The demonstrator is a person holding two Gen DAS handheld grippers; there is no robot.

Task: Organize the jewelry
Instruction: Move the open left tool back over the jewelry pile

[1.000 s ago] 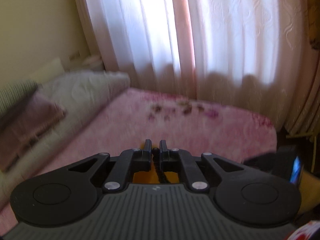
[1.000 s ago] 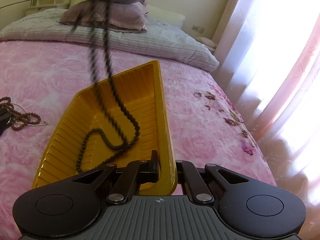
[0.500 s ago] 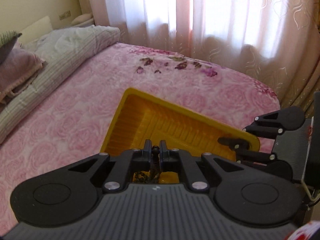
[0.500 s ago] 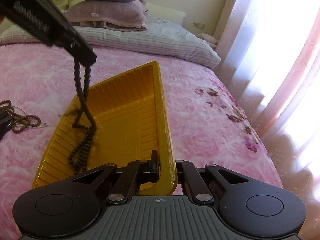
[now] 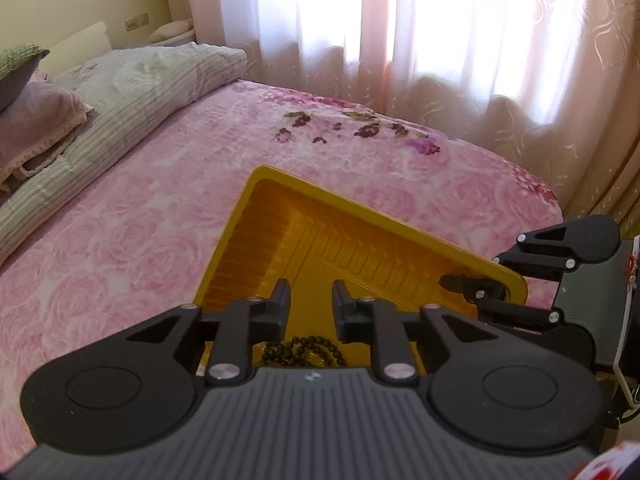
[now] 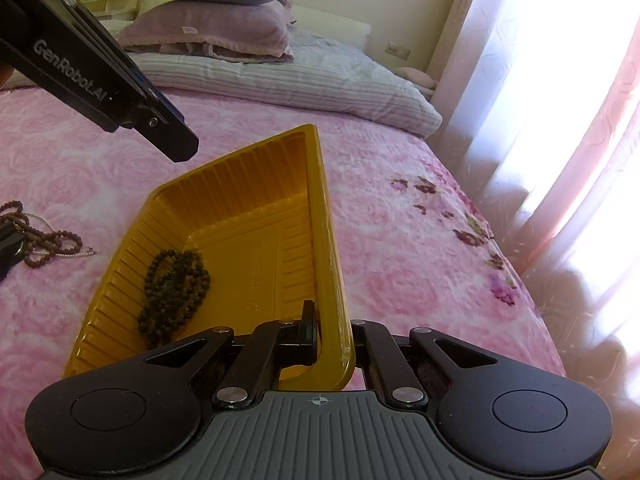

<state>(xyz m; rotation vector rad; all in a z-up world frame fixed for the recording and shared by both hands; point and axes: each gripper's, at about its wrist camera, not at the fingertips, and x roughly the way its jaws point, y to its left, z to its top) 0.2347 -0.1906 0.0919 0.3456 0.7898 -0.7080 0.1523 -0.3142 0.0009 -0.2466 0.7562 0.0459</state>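
— Where are we standing with the dark bead necklace [image 6: 174,294]?

— It is lying coiled in a heap on the floor of the yellow tray [image 6: 256,240], toward the tray's left wall in the right wrist view. We are hovering our left gripper [image 5: 308,300] right above it, and its jaws have just been opening: they are standing a little apart with nothing between them, the beads showing loose below in the left wrist view.

— And our other hand?

— We are pinching the tray's near right corner with the right gripper [image 6: 334,334], jaws closed tight on the rim, so the tray is sitting tilted on the pink bedspread [image 6: 400,240].

— So what are we reaching for next?

— We are judging that the brown bead strand [image 6: 44,240] is next. It is lying on the bedspread outside the tray, beyond its left wall, tangled with a thin pale chain [image 6: 76,254]. That puts it on the left gripper's side, and the left is the free hand; the right is tied up holding the tray.

— Which way is it running?

— Its loops are stretching roughly crosswise in the right wrist view, though part is running off the frame's edge, so we cannot tell its full lie. We are thinking the left should swing outward over the tray wall and come down on a bunched part.
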